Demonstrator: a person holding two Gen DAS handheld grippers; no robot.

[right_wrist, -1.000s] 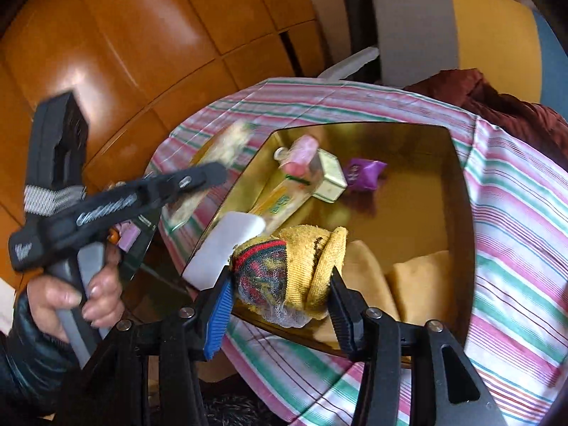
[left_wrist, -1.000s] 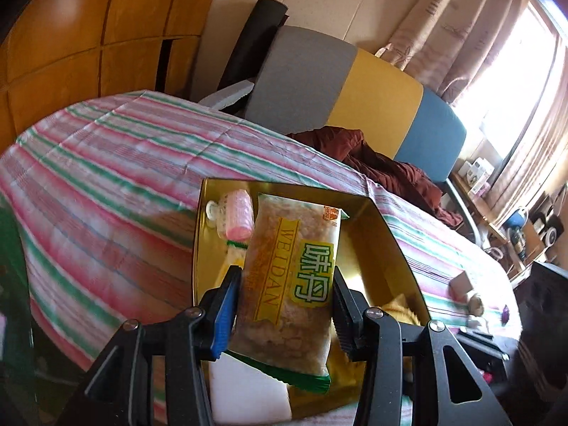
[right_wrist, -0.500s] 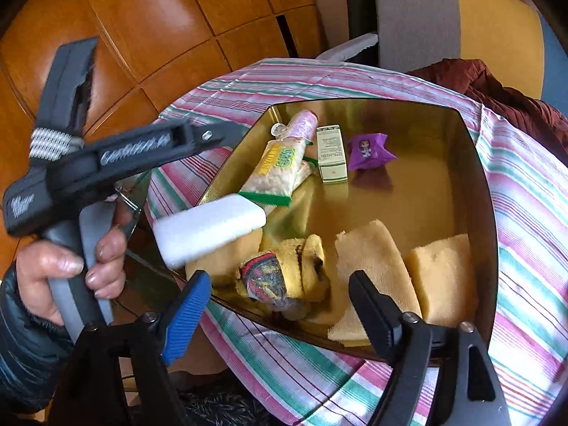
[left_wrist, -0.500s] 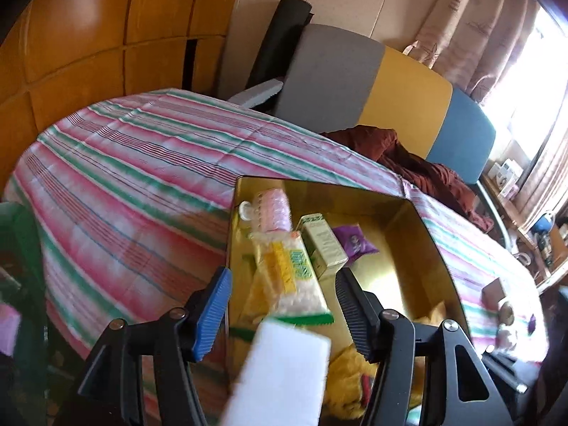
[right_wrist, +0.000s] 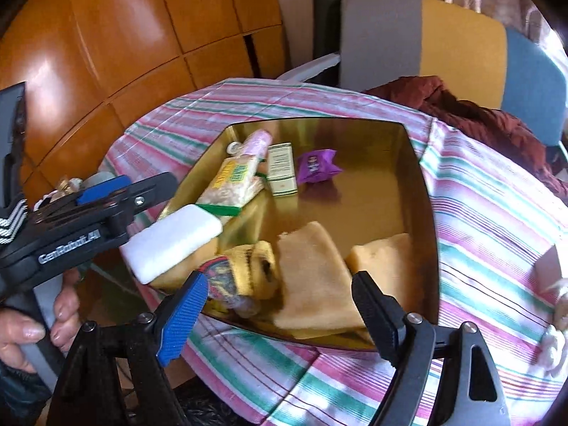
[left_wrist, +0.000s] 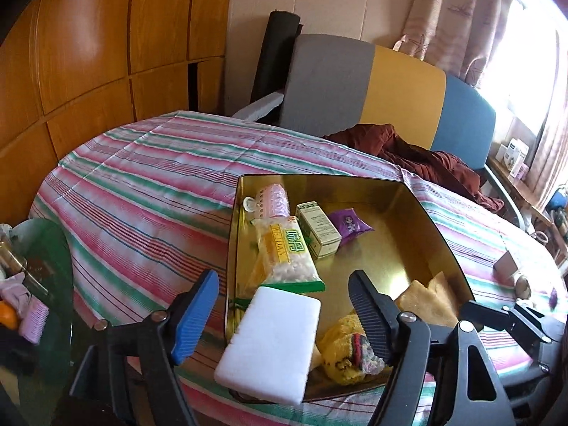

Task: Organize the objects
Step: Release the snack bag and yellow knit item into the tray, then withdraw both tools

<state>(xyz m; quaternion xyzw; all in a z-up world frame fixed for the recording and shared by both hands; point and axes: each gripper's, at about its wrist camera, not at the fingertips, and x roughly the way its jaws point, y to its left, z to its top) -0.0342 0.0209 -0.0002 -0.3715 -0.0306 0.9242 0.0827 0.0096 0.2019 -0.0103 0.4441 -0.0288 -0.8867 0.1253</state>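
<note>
Orange wooden panels line the wall behind a table spread with a pink, green and white striped cloth. Past the table stands a seat back in grey, yellow and blue, with a dark red garment heaped on it.

On the cloth sits a shallow gold tray, its near edge reaching the table's edge. Along the near side lie two folded yellow cloths, and beside them a rolled yellow sock with a patterned cuff. A white sponge block rests tilted on the tray's near left corner, overhanging the rim. Just behind it lies a snack packet with a green and yellow label, one end touching the sponge. Further back come a small cream box, a pink hair roller in the far left corner, and a purple sweet wrapper just right of the box.

Both grippers hover over the near edge, apart from everything. The left gripper has its jaws opening, nothing pressed between them; the sponge merely lies below. The right gripper, above the sock and cloths, is likewise opening and empty. A hand grips the left tool's handle.
</note>
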